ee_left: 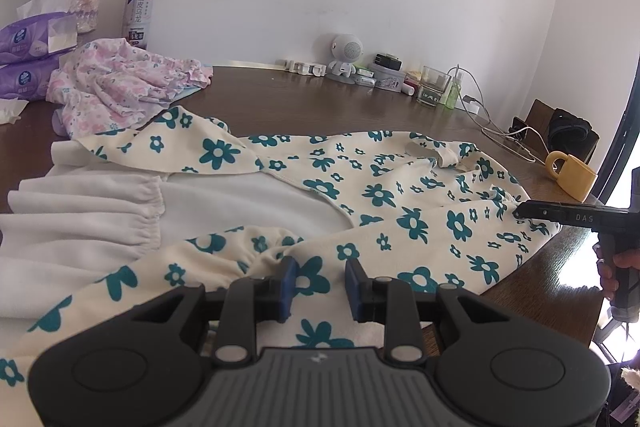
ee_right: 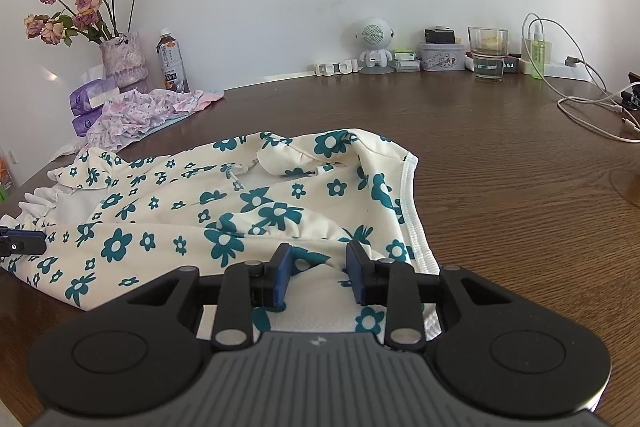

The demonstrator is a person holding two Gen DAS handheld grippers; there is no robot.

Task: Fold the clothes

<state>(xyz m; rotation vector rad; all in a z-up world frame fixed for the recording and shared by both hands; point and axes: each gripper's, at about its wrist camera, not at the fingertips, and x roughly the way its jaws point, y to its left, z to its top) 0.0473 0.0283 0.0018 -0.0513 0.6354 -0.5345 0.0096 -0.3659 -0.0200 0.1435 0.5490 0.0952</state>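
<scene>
Floral garment (ee_right: 240, 211) spread flat; one pink garment (ee_left: 120, 87), perhaps more, behind.

Garment (ee_right: 224, 223): cream, teal flower print, plain white lining, white ribbed trim on one edge. Second garment (ee_left: 120, 83): pale pink and lilac small floral. Table (ee_right: 500, 179): dark brown woodgrain. Left gripper (ee_left: 320, 281) and right gripper (ee_right: 318, 269): black bodies, blue pads (ee_right: 282, 275), grey ribbed housing. Tissue packs (ee_left: 28, 43): purple, white label. Vase (ee_right: 124, 61): mottled lilac-white; roses (ee_right: 76, 3) dusty pink, one orange-red bud. Bottle (ee_right: 173, 67): dark liquid, white label, white cap. Speaker figure (ee_right: 374, 45): white-grey. Mug (ee_left: 570, 177): mustard yellow. Spray bottle (ee_right: 538, 57): light green. Cables (ee_right: 592, 107): white. Wall: plain white.
</scene>
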